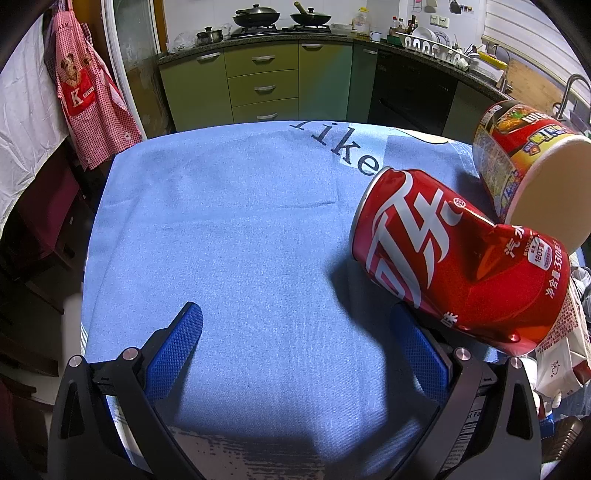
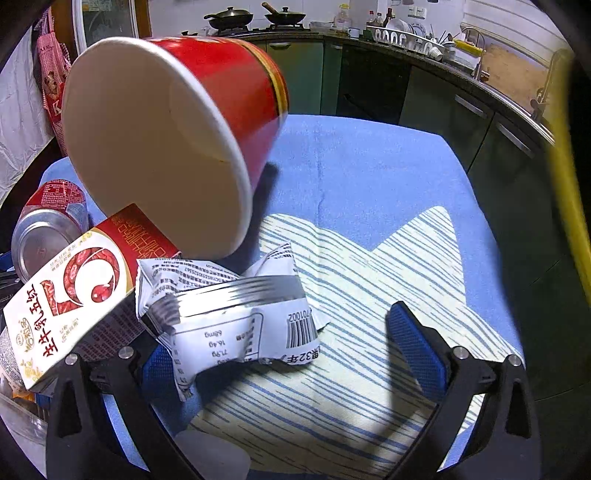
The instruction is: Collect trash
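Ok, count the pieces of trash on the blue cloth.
4 visible: a dented red can at the cloth's left side, a tipped noodle cup beside it, a milk carton in front, and a crumpled wrapper by the right gripper. More may be hidden under the pile.

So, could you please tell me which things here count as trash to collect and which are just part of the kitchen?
Trash: dented red can, noodle cup, milk carton, crumpled wrapper.
Just there: blue tablecloth, apron, woks, dish rack.

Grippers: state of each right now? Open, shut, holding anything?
Left gripper: open, nothing between the fingers; dented red can lies beside its right finger.
Right gripper: open, holding nothing; crumpled wrapper lies over its left finger.
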`<state>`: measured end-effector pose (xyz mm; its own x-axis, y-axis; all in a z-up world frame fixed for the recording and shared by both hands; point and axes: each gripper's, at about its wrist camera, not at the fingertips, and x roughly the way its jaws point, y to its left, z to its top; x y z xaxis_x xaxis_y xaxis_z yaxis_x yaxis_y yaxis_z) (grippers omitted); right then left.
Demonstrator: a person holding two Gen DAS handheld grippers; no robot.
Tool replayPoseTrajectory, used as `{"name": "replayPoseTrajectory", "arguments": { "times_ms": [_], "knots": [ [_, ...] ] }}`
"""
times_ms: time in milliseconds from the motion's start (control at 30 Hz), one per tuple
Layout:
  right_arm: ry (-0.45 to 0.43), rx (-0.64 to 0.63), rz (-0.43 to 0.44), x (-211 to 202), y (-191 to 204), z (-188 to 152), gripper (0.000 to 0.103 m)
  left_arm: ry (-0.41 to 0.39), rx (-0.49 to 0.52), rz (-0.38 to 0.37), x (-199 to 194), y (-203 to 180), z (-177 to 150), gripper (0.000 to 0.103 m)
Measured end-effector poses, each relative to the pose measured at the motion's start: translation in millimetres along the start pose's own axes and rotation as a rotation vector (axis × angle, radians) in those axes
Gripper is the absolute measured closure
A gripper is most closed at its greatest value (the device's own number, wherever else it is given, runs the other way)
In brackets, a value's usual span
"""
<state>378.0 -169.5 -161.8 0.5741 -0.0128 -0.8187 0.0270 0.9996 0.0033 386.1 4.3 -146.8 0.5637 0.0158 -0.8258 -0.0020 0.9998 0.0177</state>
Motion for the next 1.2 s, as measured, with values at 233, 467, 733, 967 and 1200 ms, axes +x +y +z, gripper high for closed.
{"name": "replayPoseTrajectory", "arguments": {
  "times_ms": [233, 467, 733, 967, 1200],
  "knots": [
    [0.0, 0.0, 0.0, -1.0, 2.0, -0.4, 0.005, 0.0, 0.0, 0.0, 0.2, -0.2, -0.3, 0.003],
    [0.0, 0.0, -0.001, -1.7, 2.3, -0.2, 0.005, 0.0, 0.0, 0.0, 0.1, -0.9, -0.3, 0.003],
    [0.0, 0.0, -0.001, -1.8, 1.6, -0.1, 0.005, 0.0, 0.0, 0.0, -0.2, -1.8, -0.4, 0.003],
    [0.0, 0.0, -0.001, -1.6, 2.0, -0.2, 0.005, 0.0, 0.0, 0.0, 0.2, -0.3, -0.3, 0.003],
    [0.0, 0.0, -0.001, -1.8, 1.2, 0.0, 0.005, 0.0, 0.0, 0.0, -0.2, -1.7, -0.4, 0.003]
  ]
}}
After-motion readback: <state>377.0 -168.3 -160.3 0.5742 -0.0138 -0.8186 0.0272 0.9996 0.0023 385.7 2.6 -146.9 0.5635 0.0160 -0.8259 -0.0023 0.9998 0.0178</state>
